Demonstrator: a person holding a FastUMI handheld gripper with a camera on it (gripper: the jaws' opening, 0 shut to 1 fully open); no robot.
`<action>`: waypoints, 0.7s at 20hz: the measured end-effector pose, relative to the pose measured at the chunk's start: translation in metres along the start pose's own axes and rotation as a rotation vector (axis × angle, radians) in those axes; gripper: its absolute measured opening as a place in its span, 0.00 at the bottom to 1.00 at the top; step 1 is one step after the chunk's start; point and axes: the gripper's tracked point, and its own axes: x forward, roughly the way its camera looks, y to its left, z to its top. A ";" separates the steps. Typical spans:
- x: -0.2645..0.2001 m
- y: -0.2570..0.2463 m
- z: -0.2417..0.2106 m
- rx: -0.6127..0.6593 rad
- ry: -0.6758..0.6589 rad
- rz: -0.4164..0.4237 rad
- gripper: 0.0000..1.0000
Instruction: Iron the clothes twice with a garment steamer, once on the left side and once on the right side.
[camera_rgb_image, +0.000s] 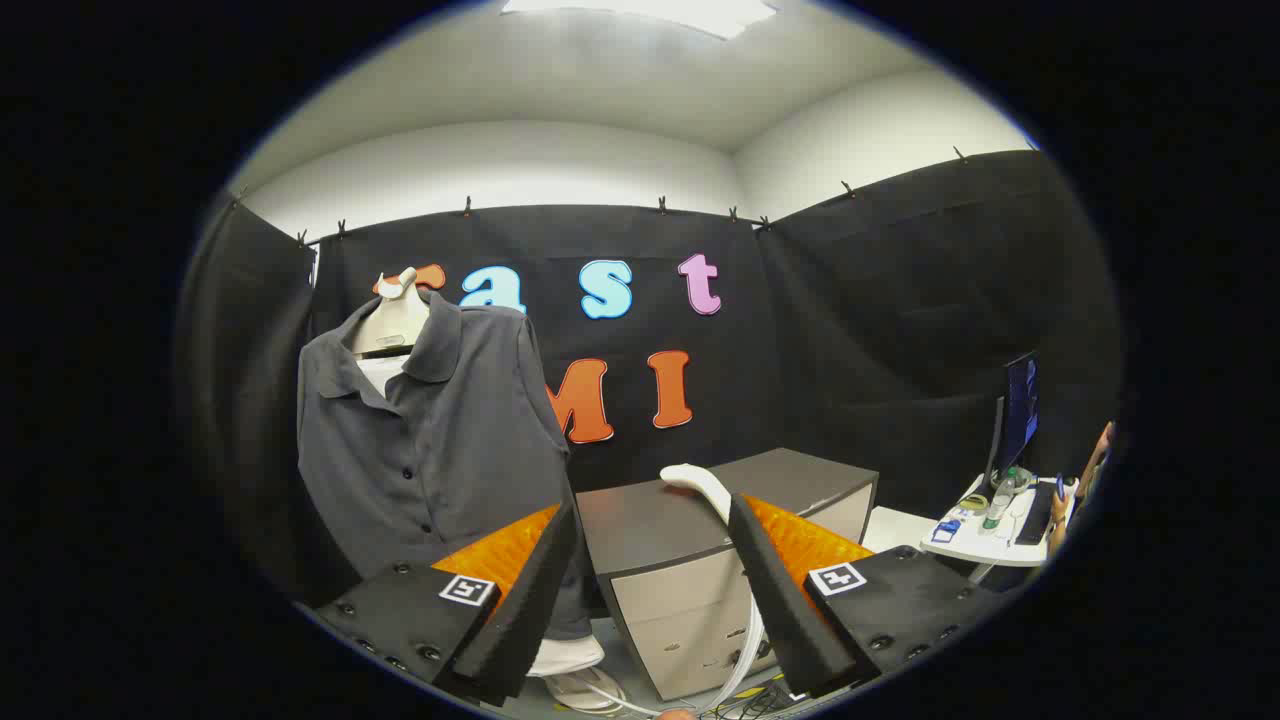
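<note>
A dark grey polo shirt (430, 440) hangs buttoned on a pale mannequin bust (392, 318), beyond and to the left of my left finger. The white steamer head (700, 482) lies on top of a grey cabinet (660, 560), just ahead of my right fingertip. Its pale hose (748, 645) runs down the cabinet's front toward the floor. My gripper (652, 506) is open, its fingers spread wide, with nothing held between them. Neither finger touches the steamer head.
A white rounded base (570, 668) sits on the floor under the shirt's hem. At the far right a small white desk (975, 545) carries a monitor (1018, 410), a bottle (996, 505) and a keyboard, with a person's hand (1085, 480) beside it.
</note>
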 end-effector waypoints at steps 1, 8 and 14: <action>-0.001 0.002 0.001 -0.005 -0.002 -0.002 0.98; -0.005 0.000 -0.006 -0.030 0.015 -0.018 0.98; -0.003 -0.005 -0.007 -0.032 0.021 -0.027 0.98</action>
